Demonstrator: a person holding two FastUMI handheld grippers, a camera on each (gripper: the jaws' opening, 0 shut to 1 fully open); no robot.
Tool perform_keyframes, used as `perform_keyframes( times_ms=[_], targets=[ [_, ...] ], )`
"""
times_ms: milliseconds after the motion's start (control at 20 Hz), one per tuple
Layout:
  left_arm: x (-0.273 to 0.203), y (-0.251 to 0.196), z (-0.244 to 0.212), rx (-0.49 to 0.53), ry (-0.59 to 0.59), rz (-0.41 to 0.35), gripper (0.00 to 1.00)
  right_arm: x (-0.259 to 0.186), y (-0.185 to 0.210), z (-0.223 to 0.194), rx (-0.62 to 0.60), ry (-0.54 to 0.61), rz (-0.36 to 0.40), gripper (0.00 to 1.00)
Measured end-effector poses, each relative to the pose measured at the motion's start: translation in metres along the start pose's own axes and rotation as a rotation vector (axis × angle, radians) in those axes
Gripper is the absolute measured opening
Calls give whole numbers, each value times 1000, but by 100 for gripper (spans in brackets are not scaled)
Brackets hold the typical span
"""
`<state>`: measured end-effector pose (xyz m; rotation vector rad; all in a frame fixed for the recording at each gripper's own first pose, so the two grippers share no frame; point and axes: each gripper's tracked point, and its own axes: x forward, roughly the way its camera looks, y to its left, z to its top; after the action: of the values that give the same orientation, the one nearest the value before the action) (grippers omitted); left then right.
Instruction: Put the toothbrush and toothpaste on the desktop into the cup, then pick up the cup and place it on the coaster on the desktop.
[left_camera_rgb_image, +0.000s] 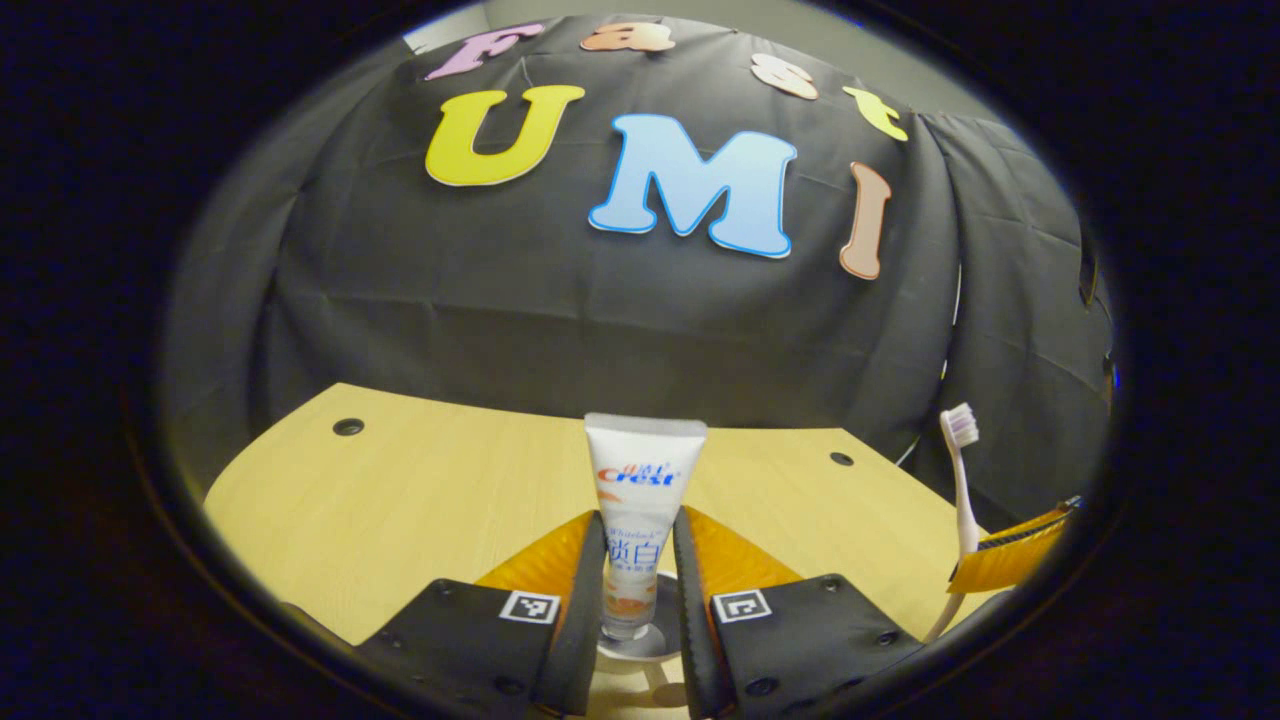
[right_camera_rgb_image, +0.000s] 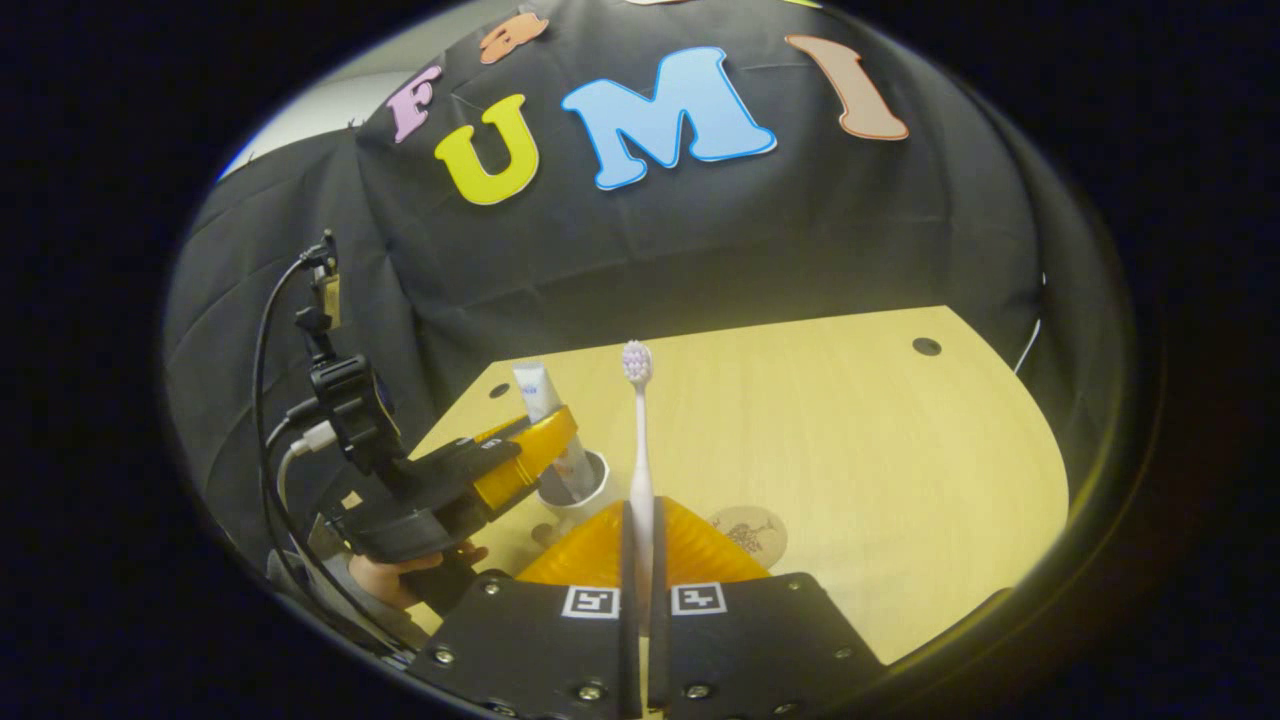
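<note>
My left gripper (left_camera_rgb_image: 642, 525) is shut on a white toothpaste tube (left_camera_rgb_image: 640, 500), held upright with its lower end inside the rim of a white cup (left_camera_rgb_image: 655, 648) right below the fingers. In the right gripper view, that left gripper (right_camera_rgb_image: 545, 440) holds the toothpaste tube (right_camera_rgb_image: 538, 388) standing in the cup (right_camera_rgb_image: 592, 497) at the desk's left. My right gripper (right_camera_rgb_image: 641, 512) is shut on a pale pink toothbrush (right_camera_rgb_image: 638, 430), bristles up. The toothbrush (left_camera_rgb_image: 962, 490) and the right gripper (left_camera_rgb_image: 1010, 557) appear at the right of the left gripper view. A round brown coaster (right_camera_rgb_image: 750, 532) lies just right of the cup.
The light wooden desktop (right_camera_rgb_image: 860, 450) has small round cable holes (right_camera_rgb_image: 926, 346) near its back edge, against the black cloth wall. A hand (right_camera_rgb_image: 395, 578) and cables (right_camera_rgb_image: 262, 400) sit behind the left gripper at the desk's left edge.
</note>
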<state>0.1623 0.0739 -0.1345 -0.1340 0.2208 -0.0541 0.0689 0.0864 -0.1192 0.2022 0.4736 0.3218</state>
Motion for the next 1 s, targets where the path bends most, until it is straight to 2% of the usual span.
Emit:
perform_keyframes(
  times_ms=[50, 150, 250, 300, 450, 500, 550, 750, 800, 1000],
  targets=[
    [0, -2, -3, -4, 8, -15, 41, 1, 1, -1, 0, 1, 2, 4],
    [-1, -5, -10, -4, 32, -29, 59, 2, 3, -1, -1, 4, 8, 4],
    [-3, -7, -8, 11, 22, -38, 67, 4, 5, 0, -5, -1, 15, 4],
    [-6, -9, -6, 17, 23, -51, 60, 5, 6, 2, -8, -5, 20, 4],
    [-13, -11, -9, 16, 35, -54, 84, 10, 14, 12, -15, -28, 40, 4],
    [-18, -11, -10, 9, 40, -55, 80, 12, 16, 17, -17, -37, 47, 4],
    [-19, -11, -11, 3, 45, -54, 86, 14, 19, 20, -18, -47, 53, 4],
    [-36, -8, -14, -6, 65, -54, 86, 21, 34, 39, -21, -89, 104, 4],
    [-43, -6, -14, -5, 66, -48, 91, 24, 39, 47, -20, -105, 122, 4],
    [-66, 9, -13, 8, 71, -16, 87, 35, 62, 61, -44, -149, 188, 5]
  ],
)
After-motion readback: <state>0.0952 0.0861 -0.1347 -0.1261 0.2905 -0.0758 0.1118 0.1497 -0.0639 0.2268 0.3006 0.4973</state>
